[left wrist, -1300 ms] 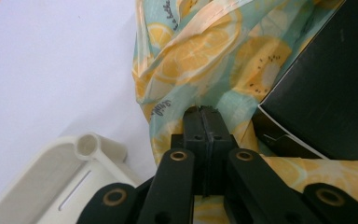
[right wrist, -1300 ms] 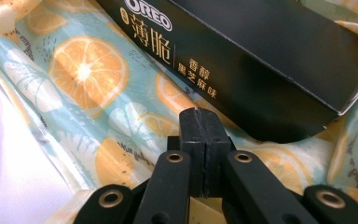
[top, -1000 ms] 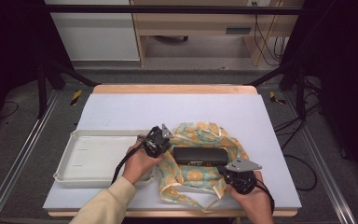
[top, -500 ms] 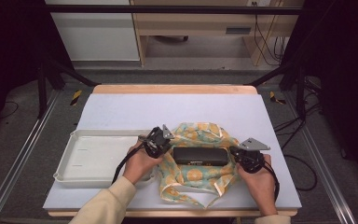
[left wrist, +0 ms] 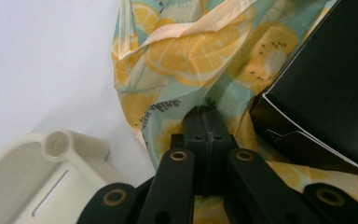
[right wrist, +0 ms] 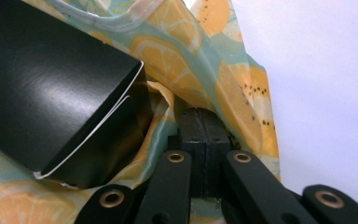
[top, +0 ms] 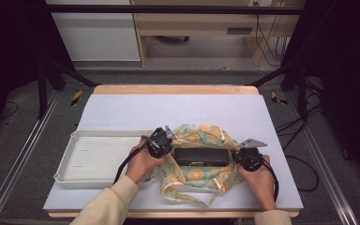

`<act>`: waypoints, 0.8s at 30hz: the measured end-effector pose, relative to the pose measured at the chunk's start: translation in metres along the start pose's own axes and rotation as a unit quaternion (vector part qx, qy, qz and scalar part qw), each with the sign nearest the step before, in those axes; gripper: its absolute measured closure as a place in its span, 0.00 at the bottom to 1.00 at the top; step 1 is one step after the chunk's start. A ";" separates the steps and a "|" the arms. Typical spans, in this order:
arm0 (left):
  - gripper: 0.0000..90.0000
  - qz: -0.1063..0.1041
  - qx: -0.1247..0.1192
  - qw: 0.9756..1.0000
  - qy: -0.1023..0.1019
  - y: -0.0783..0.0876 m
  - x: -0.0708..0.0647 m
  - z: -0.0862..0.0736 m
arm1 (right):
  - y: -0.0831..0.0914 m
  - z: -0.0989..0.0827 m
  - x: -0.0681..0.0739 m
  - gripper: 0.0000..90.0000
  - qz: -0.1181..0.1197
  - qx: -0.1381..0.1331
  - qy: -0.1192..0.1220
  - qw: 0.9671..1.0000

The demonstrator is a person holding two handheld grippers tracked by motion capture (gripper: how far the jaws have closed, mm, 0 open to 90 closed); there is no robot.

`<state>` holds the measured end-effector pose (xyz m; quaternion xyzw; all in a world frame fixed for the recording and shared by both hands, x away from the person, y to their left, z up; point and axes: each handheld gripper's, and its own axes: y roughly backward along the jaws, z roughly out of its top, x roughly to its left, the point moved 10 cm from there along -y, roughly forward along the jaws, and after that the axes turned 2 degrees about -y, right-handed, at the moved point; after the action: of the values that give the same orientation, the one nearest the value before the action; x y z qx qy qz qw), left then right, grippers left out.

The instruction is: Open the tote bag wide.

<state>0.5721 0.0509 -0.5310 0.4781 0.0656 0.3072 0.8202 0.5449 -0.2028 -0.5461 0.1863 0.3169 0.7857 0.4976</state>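
The black box (top: 201, 156) is lying on the fruit-print cloth bag (top: 194, 136) near the front of the surface (top: 178, 110), with the left gripper (top: 161, 140) and right gripper (top: 243, 157) flanking its ends, each with jaws clenched on a fold of fabric. Uneven lifting is risking the box sliding out, or thin cloth slipping free. The white tray (top: 75, 168) is crowding the left; open room is lying behind.
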 end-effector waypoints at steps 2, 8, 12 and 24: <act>1.00 0.000 0.001 1.000 -0.002 0.000 0.000 0.000 | -0.001 0.000 0.000 1.00 -0.001 -0.002 0.002 1.000; 1.00 -0.003 0.007 1.000 -0.002 -0.001 0.000 -0.002 | 0.006 0.004 0.002 1.00 0.001 -0.021 0.002 1.000; 1.00 -0.001 0.005 1.000 -0.005 -0.001 -0.001 -0.002 | 0.033 0.012 0.012 1.00 -0.002 -0.057 0.011 0.998; 1.00 -0.005 0.003 1.000 0.001 0.000 0.000 -0.002 | 0.034 -0.022 0.027 1.00 0.014 0.000 0.022 1.000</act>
<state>0.5717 0.0521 -0.5323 0.4801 0.0698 0.3034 0.8201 0.4970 -0.1955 -0.5395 0.1735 0.3252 0.7964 0.4794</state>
